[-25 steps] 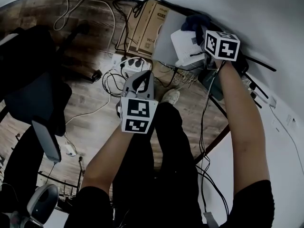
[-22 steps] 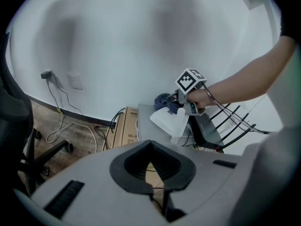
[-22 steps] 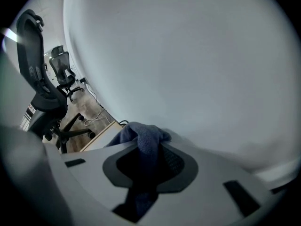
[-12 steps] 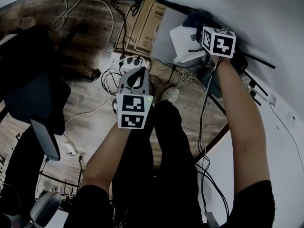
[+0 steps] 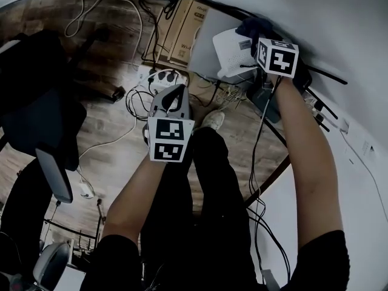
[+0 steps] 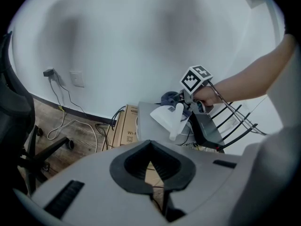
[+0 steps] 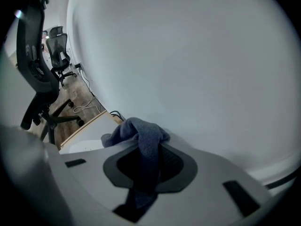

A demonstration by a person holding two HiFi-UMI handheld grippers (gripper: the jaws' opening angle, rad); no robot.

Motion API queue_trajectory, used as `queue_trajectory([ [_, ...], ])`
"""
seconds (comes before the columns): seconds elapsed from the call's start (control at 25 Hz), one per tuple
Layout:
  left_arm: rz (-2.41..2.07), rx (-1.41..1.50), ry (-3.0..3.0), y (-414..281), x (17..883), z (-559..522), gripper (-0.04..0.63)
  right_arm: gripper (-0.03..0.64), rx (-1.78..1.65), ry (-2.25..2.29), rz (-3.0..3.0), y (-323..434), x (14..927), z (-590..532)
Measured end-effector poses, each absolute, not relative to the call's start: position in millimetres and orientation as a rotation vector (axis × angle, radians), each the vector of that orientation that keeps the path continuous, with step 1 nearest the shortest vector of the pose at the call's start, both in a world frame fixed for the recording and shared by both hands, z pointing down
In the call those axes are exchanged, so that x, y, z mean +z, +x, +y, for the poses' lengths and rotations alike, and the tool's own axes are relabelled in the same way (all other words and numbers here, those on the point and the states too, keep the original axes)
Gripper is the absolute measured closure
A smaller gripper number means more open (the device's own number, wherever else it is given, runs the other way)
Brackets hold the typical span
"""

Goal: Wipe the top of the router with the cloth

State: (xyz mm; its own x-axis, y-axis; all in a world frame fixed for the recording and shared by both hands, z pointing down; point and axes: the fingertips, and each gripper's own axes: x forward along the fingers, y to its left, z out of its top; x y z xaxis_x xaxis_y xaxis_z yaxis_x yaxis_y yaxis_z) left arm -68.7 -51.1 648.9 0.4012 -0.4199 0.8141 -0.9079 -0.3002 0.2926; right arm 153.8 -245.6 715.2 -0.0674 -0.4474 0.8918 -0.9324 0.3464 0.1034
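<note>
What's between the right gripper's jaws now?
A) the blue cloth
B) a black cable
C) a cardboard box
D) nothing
A: in the right gripper view the jaws are shut on the blue cloth, which bunches up past their tips.

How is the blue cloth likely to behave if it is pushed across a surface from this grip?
Probably floppy: the cloth droops in folds over the right gripper, whose tongs are shut on it. It looks light and soft, so it should bunch rather than slide flat. Its fuzzy weave suggests it won't slip out easily.
</note>
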Motion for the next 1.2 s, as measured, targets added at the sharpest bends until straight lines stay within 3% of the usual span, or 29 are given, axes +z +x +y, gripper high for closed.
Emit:
queue_trajectory([
  [0.96,-1.125,0.805,1.915,-55,646,-46,0.601,0.575,0.87,1.198,-1.631,145,708,-177],
  [1.2,-1.132,0.802,1.9,-53,649,-43,0.601,0.577,0.796,1.141,-1.693,126,710,-156],
])
